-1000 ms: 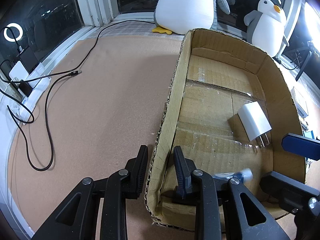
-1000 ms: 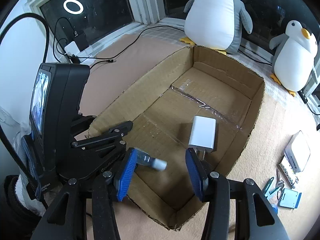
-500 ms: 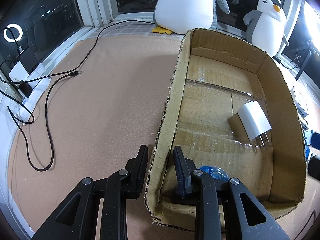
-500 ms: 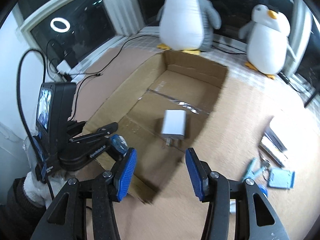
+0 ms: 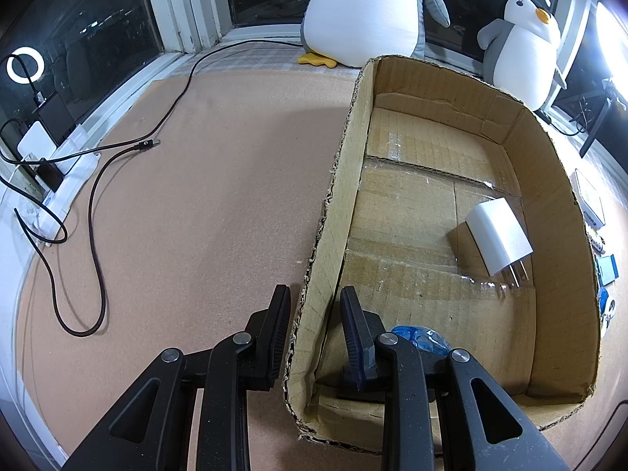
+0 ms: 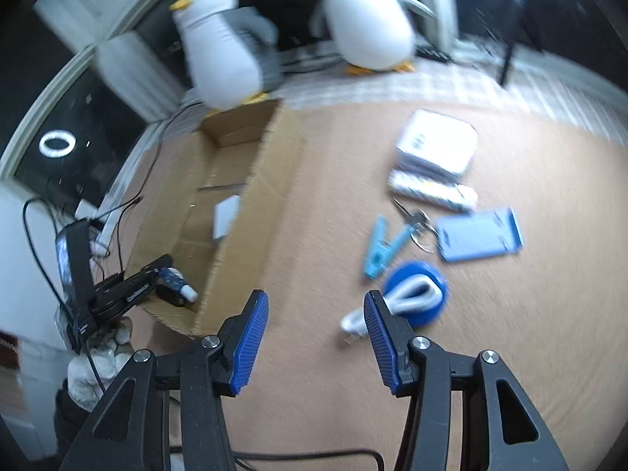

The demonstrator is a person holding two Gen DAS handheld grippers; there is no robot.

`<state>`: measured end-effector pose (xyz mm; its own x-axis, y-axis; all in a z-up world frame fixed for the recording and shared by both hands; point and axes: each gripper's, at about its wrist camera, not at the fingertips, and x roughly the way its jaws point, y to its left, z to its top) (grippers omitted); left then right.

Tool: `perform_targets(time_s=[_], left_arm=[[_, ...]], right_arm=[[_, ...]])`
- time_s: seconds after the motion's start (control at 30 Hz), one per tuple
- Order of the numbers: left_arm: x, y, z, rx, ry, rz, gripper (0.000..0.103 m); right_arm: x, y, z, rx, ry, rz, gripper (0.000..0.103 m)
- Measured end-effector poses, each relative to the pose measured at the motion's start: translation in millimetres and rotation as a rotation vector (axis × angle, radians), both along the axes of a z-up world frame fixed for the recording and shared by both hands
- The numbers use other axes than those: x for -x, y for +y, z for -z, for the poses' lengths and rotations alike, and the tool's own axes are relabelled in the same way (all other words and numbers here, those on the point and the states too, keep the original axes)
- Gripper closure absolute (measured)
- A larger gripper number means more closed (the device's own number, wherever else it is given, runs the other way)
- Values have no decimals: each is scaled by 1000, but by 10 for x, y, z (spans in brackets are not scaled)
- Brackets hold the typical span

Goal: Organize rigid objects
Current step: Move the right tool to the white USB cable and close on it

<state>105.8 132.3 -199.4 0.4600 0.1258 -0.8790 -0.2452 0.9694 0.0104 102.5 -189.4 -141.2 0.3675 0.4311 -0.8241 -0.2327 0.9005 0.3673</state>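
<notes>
The cork-brown worktop (image 6: 314,412) spreads ahead of both tools. On it the cardboard box (image 5: 549,180) is the collecting bin; the left hand-held gripper (image 5: 314,325) straddles its near side wall, one finger outside and one inside, steadying it, though whether the pads actually pinch the card I cannot tell. Inside, ahead and to the right of that gripper, lies a white charger plug (image 5: 498,237), and right beside its inner finger a small blue-labelled bottle (image 5: 420,339).

The right hand-held gripper (image 6: 316,333) is spread wide and empty, hanging over bare worktop just right of the box. Ahead and to its right wait the unsorted pieces: a white flat case (image 6: 439,143), a blue card holder (image 6: 479,233), a blue disc carrying a white cable (image 6: 414,292), a silvery strip pack (image 6: 431,192) and a light-blue clip (image 6: 382,245).

My reading: fetching the next item. The cable disc is nearest; the move calls for swinging right and closing across it. This view is motion-blurred, so no writing is legible.
</notes>
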Motion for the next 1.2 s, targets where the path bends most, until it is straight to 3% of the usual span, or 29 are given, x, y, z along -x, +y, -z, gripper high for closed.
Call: perform_targets(time_s=[0.27,0.53,0.67,0.83,0.9,0.97,1.2], left_arm=[[-2,-2,-3,1,0,2,75],[-4,-5,-4,3,-1,1,75],[-4,-7,-4,3,-1,1,75],[-3,-7,-3,3,-1,2,75],[-4,-9,-4,4,-1,1,75],[-5,-9,-3,5,-2,0,75],[-9,-16,-3,5,-3,1,75]], right_arm=[[-81,-168,339,-71,154,92,56],[-208,-263,572,-107,222,170,56],[-249,-266,576,-113,218,184,56],[-295,-183,553,-38,195,177,60],[-307,-157,552,6,184,173,75],[-332,-147,575,34,186,172,81],[-394,-97,623,60,186,131,82]])
